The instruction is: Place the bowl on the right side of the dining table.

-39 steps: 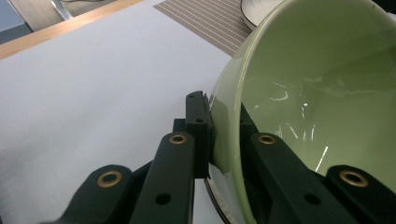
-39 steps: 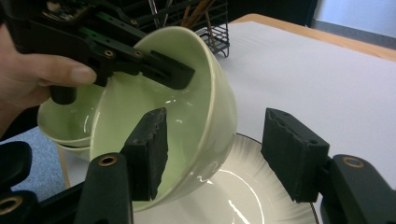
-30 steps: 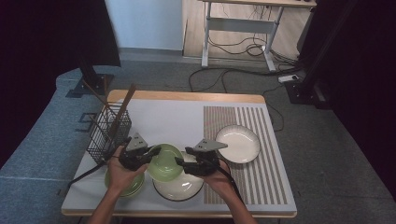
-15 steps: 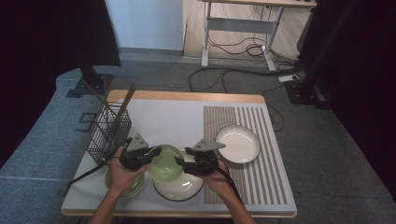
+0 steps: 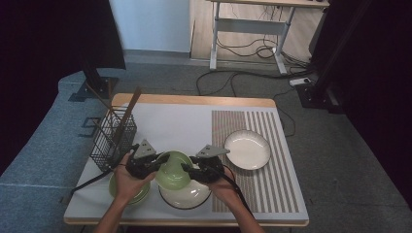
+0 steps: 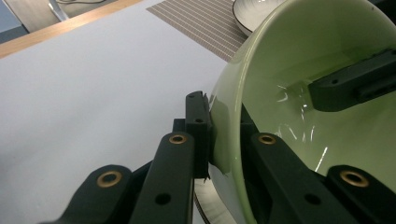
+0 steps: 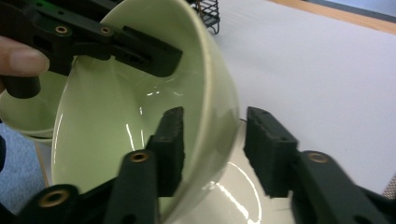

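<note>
Left gripper (image 6: 224, 140) stays clamped on the green bowl (image 5: 173, 169) rim; right gripper (image 7: 215, 149), jaws just closing astride the opposite rim, isn't pressing yet. I close it squarely before lifting.

One camera sits high above the near side of the white table (image 5: 184, 121) and looks forward and down. It is far off, so the whole table and the grey floor behind it fit in.

The other two cameras ride on the hand tools and look along their black jaws from very close. Both see the shiny pale green bowl (image 6: 327, 116) (image 7: 140, 116), one from each side. The high view has that bowl low in the middle of the frame (image 5: 173, 169).
</note>
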The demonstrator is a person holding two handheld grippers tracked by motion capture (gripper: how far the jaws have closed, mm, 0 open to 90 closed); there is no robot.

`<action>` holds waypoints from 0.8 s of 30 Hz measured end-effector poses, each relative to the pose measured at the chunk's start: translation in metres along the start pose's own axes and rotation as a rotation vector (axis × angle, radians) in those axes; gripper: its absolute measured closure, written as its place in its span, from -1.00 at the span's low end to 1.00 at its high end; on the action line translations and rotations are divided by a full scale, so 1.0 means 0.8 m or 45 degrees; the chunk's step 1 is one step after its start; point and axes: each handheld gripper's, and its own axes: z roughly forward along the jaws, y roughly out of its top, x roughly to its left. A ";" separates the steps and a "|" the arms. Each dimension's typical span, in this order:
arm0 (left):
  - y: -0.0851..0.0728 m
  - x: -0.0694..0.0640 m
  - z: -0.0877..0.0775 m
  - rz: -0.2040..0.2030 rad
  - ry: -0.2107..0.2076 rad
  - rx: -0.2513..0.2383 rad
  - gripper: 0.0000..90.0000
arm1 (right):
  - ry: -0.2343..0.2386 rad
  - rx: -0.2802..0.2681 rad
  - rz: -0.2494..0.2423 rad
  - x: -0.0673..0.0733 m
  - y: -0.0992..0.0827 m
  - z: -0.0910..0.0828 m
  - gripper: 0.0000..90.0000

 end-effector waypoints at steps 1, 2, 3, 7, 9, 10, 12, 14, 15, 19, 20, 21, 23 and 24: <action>0.000 -0.002 0.001 0.008 0.011 0.006 0.85 | -0.012 0.008 0.000 0.001 0.000 0.001 0.42; 0.001 -0.005 0.002 0.024 0.031 0.014 0.85 | -0.030 0.019 0.005 0.001 0.000 0.003 0.48; 0.001 -0.007 0.003 0.033 0.043 0.018 0.84 | -0.048 0.032 0.021 0.001 0.000 0.005 0.54; 0.002 -0.014 0.006 0.049 0.084 0.044 0.83 | -0.105 0.067 0.043 0.001 -0.002 0.010 0.70; 0.002 -0.016 0.008 0.047 0.102 0.047 0.83 | -0.141 0.076 0.043 0.003 -0.003 0.013 0.75; 0.002 -0.017 0.008 0.041 0.105 0.049 0.83 | -0.152 0.076 0.043 0.003 -0.003 0.013 0.77; 0.002 -0.018 0.010 0.036 0.102 0.056 0.83 | -0.182 0.072 0.041 0.004 -0.003 0.013 0.80; 0.001 -0.019 0.012 0.034 0.090 0.064 0.82 | -0.211 0.066 0.034 0.004 -0.002 0.013 0.83; 0.001 -0.019 0.014 0.034 0.079 0.068 0.81 | -0.226 0.066 0.029 0.004 -0.002 0.013 0.84; 0.001 -0.019 0.014 0.035 0.045 0.054 0.76 | -0.264 0.072 0.000 0.003 -0.002 0.013 0.88; 0.002 -0.018 0.013 0.032 0.037 0.041 0.77 | -0.265 0.074 -0.003 0.003 -0.002 0.013 0.88; 0.002 -0.018 0.012 0.033 0.034 0.039 0.77 | -0.255 0.081 -0.006 0.003 -0.003 0.013 0.88; 0.002 -0.017 0.010 0.034 0.028 0.027 0.74 | -0.249 0.070 -0.005 0.003 -0.002 0.013 0.88; 0.003 -0.017 0.009 0.033 0.024 0.021 0.72 | -0.249 0.069 -0.011 0.003 -0.002 0.013 0.88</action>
